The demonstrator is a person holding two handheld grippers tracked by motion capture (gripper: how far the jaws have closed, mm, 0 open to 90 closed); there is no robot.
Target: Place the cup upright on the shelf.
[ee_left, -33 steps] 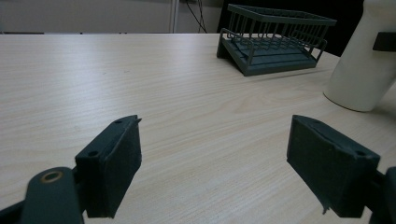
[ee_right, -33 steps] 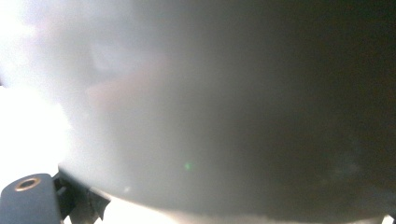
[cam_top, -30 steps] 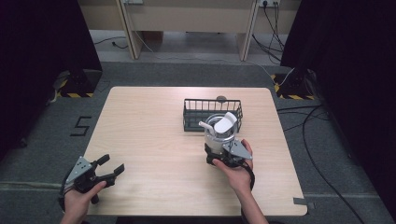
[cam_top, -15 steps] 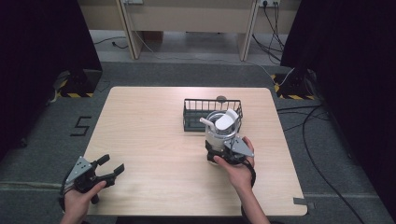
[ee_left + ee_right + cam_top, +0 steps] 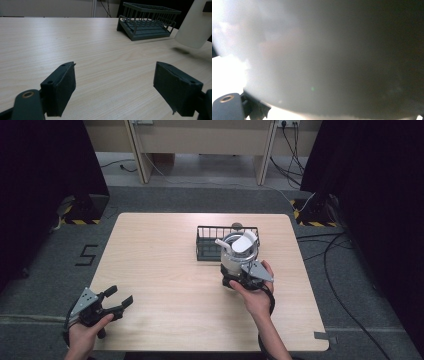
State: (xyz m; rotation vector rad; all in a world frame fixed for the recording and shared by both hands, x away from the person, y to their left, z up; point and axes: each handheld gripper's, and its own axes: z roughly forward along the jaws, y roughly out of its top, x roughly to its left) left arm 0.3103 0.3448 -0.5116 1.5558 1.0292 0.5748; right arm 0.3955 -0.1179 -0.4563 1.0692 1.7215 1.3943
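Above table (image 5: 165, 270), right hand-held gripper (image 5: 240, 270) holding white jug (image 5: 239, 251), beside rack (image 5: 210, 242)

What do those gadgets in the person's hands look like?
Each hand holds a black claw with two blocky, flat-faced jaws and a grey three-cornered plate on top: the left claw and the right claw. A black cable loops round the right wrist. No sleeves show on the forearms.

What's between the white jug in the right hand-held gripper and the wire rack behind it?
Nothing visible. The jug is held up by the right hand-held gripper, just in front of the rack. Only the rack's own front wall lies ahead, which the jug would have to clear.
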